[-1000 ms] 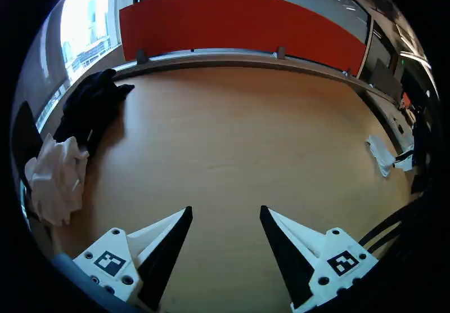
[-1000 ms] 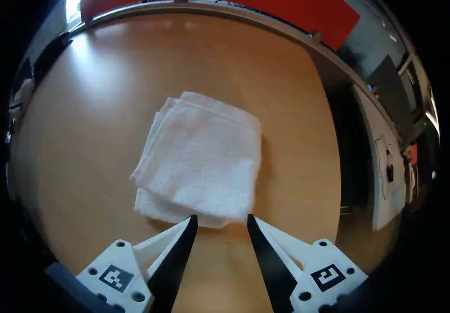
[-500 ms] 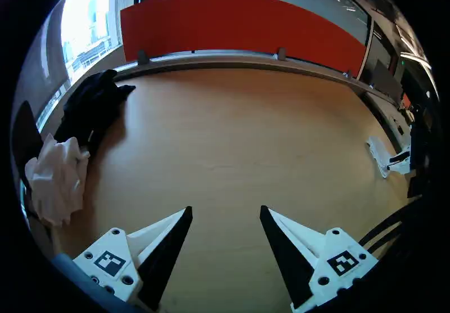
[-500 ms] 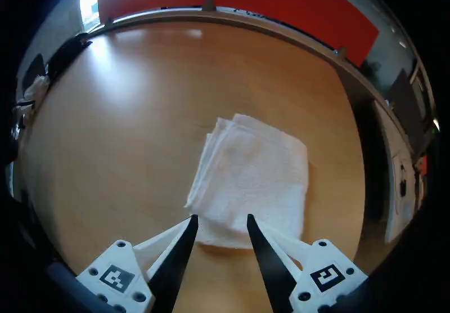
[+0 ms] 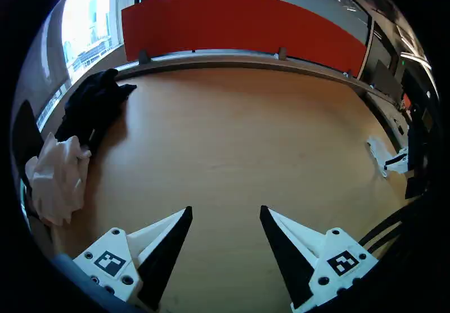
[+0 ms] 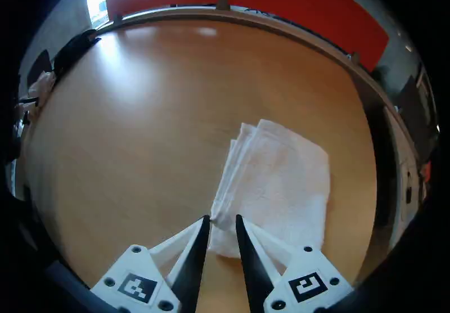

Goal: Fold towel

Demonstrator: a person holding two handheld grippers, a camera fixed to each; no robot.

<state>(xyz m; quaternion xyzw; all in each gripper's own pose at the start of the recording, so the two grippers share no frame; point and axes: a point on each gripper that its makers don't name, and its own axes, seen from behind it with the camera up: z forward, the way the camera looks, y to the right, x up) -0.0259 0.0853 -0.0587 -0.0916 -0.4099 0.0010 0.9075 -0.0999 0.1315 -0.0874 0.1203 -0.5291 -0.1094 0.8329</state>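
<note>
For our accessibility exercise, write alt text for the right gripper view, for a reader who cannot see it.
The right gripper, its jaws pinching the near corner of a folded white towel, reaches over a wooden table. A red panel stands behind the table's far edge.

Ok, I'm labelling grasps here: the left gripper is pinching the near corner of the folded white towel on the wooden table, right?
Not quite: it is the right gripper that pinches the near corner of the folded white towel on the wooden table, as the right gripper view shows. The left gripper is open over bare wood.
</note>
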